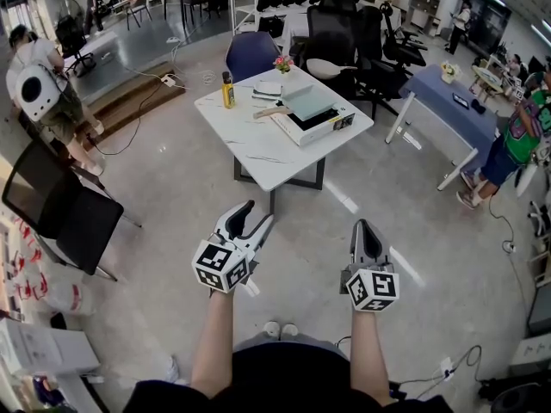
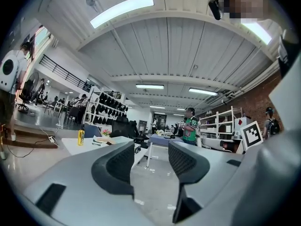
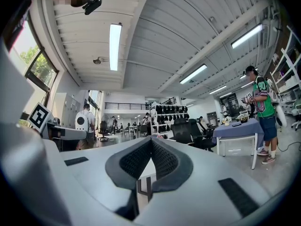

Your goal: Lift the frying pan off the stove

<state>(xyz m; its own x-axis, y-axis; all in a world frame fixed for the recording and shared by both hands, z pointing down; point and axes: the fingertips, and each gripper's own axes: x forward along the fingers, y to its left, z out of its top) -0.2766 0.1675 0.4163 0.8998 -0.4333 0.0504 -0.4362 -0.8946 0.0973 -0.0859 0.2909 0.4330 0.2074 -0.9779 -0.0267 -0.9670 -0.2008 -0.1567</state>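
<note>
In the head view a white table point(image 1: 250, 149) stands well ahead of the person on a grey floor, and on its far right part sits the stove point(image 1: 325, 127), a white box with a dark top. The frying pan point(image 1: 308, 101), pale and square with a wooden handle pointing left, lies on the stove, with a yellow bottle point(image 1: 227, 90) upright near the table's left corner. Both arms reach forward low in the picture, well short of the table: the left claw point(image 1: 259, 214) has its jaws spread and empty, and the right claw point(image 1: 367, 227) comes to a single closed tip. In the left gripper view the left claw point(image 2: 151, 160) looks across the floor with its two dark pads apart and only bare floor between them; the table point(image 2: 89, 146) with the yellow bottle point(image 2: 81, 137) shows small and far off to the left, and a person in a green shirt point(image 2: 190, 127) stands beyond. In the right gripper view the right claw point(image 3: 151, 145) has its pads pressed together at the tips with nothing pinched, and a blue table point(image 3: 235, 127) stands far off at the right.
</note>
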